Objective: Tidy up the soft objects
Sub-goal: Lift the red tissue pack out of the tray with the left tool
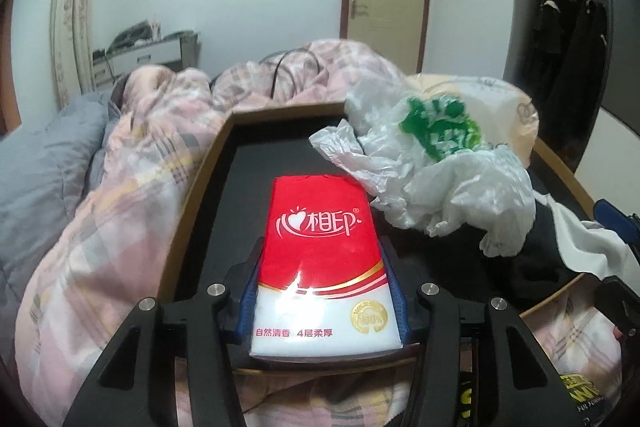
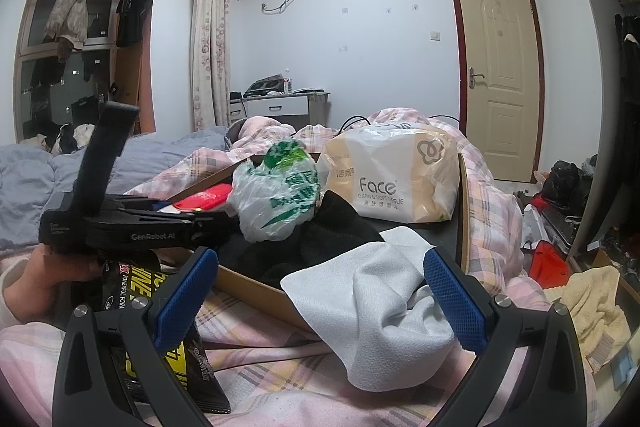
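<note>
My left gripper (image 1: pixel 322 269) is shut on a red and white tissue pack (image 1: pixel 320 247), holding it over the black floor of a shallow cardboard tray (image 1: pixel 208 163); the pack also shows in the right wrist view (image 2: pixel 204 197). My right gripper (image 2: pixel 320 267) is open and empty, its blue pads either side of a white cloth (image 2: pixel 372 303) that hangs over the tray's near edge. In the tray lie a crumpled white and green plastic bag (image 1: pixel 432 167) (image 2: pixel 276 191), a black garment (image 2: pixel 332 235) and a beige "Face" tissue package (image 2: pixel 392 175).
The tray (image 2: pixel 256 287) rests on a bed with a pink plaid quilt (image 1: pixel 120 195). A black and yellow packet (image 2: pixel 176 359) lies by the tray's near left corner. A yellow towel (image 2: pixel 596 311) and red bag (image 2: pixel 548 263) sit at right. A door (image 2: pixel 500 75) is behind.
</note>
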A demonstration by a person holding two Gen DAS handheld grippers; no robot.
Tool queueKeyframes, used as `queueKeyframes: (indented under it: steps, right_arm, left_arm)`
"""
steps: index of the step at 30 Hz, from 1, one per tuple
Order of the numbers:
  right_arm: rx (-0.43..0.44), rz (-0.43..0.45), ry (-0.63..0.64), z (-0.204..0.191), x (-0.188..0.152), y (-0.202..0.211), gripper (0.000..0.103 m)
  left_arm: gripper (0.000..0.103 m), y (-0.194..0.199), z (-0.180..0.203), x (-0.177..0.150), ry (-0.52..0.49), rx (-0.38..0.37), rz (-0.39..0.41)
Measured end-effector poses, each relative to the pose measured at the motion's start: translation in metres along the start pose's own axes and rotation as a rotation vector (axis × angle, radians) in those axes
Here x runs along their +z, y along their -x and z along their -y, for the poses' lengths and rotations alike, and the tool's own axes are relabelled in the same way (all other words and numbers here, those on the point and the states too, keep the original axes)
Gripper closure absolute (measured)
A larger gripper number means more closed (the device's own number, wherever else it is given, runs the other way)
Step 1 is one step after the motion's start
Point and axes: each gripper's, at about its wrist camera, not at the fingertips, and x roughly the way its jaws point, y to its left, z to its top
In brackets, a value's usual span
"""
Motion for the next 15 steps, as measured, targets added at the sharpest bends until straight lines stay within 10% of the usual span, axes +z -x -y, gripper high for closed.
queueKeyframes:
  steps: [15]
  right_arm:
    - [-0.026,0.026,0.045,-0.012,0.005,0.006,0.001]
  left_arm:
    - [0.055,0.079,-0.021,0.003,0.068,-0.077,0.212]
